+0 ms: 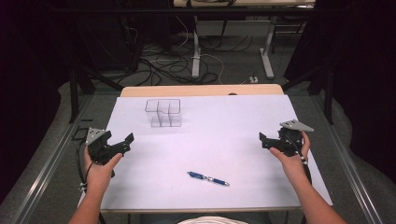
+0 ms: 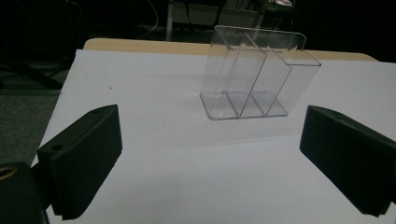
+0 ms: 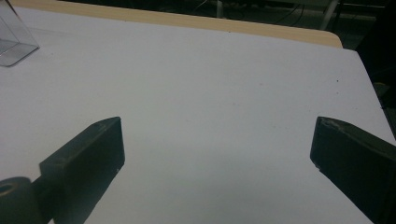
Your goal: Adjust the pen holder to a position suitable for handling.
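A clear plastic organizer (image 1: 163, 113) stands upright toward the far side of the table (image 1: 243, 121), a box of thin, glossy, see-through walls split by inner partitions into narrow stepped compartments with rounded upper corners; in the left gripper view (image 2: 254, 74) its flat base sits directly on the white sheet. That matte white sheet covers nearly the whole table, leaving a strip of pale wood with a rounded edge beyond the organizer. Nearer the person than the organizer, well apart from it and off to its right, lies a slim blue pen (image 1: 208, 178) with a silvery tip, flat and slanted; any writing on its barrel is too small to read. The left hand-held gripper (image 1: 122, 143) hovers to the near left of the organizer, released, its black jaws wide apart with ribbed, matte pads (image 2: 88, 163) and nothing between them. The right hand-held gripper (image 1: 266, 141) is far to the organizer's right, close to the sheet's right edge, likewise released and empty, a grey three-cornered plate on top. Between the organizer, the pen and both grippers the sheet is bare, giving open room all round.
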Demonstrator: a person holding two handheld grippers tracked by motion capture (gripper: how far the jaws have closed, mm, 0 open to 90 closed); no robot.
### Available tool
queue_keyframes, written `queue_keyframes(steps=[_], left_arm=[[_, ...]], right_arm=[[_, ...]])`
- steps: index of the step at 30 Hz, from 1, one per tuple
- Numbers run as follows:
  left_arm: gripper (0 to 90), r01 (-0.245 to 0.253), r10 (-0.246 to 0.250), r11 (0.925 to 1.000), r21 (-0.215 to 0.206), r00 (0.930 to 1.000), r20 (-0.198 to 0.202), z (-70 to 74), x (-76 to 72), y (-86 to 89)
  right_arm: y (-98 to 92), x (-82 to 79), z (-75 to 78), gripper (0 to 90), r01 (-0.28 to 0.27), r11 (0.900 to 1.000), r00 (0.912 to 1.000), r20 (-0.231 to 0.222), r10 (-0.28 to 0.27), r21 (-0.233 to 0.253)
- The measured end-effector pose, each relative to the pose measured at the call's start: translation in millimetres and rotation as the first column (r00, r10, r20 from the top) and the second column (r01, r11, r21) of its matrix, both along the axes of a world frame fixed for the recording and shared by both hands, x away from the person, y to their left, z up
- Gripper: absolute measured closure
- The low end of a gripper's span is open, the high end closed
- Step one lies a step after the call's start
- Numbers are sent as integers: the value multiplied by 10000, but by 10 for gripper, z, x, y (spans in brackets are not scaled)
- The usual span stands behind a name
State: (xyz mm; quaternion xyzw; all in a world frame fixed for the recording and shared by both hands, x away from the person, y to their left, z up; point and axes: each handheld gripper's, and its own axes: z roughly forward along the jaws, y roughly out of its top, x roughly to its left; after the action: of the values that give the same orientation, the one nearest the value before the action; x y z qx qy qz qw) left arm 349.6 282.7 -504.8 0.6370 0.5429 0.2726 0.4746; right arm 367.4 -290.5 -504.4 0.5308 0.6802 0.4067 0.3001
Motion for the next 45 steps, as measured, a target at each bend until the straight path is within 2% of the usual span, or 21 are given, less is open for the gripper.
queue_keyframes(steps=[6, 15, 23, 27, 35, 45], left_arm=[[89, -62, 62, 9998, 163, 10000, -19, 44, 42, -39], [158, -189, 189, 9997, 157, 9998, 22, 167, 143, -67], [180, -111, 113, 9996, 249, 9999, -83, 363, 293, -126], [220, 10, -5, 9992, 392, 9999, -123, 480, 380, -180], [278, 63, -56, 9992, 394, 9999, -164, 653, 544, -266], [308, -9, 31, 9970, 776, 9996, -283, 841, 756, -375]], right_arm=[[-18, 0, -38, 52, 103, 9999, 9998, -157, -103, 34], [6, 5, -69, 63, 149, 9998, 9995, -274, -146, 108], [27, 4, -76, 63, 2, 9999, 9997, -241, 1, 113], [41, -2, -71, 61, -17, 9998, 9997, -239, 22, 174], [58, -10, -71, 46, -136, 9995, 9996, -253, 143, 269], [76, -13, -67, 15, -190, 9993, 9994, -272, 198, 320]])
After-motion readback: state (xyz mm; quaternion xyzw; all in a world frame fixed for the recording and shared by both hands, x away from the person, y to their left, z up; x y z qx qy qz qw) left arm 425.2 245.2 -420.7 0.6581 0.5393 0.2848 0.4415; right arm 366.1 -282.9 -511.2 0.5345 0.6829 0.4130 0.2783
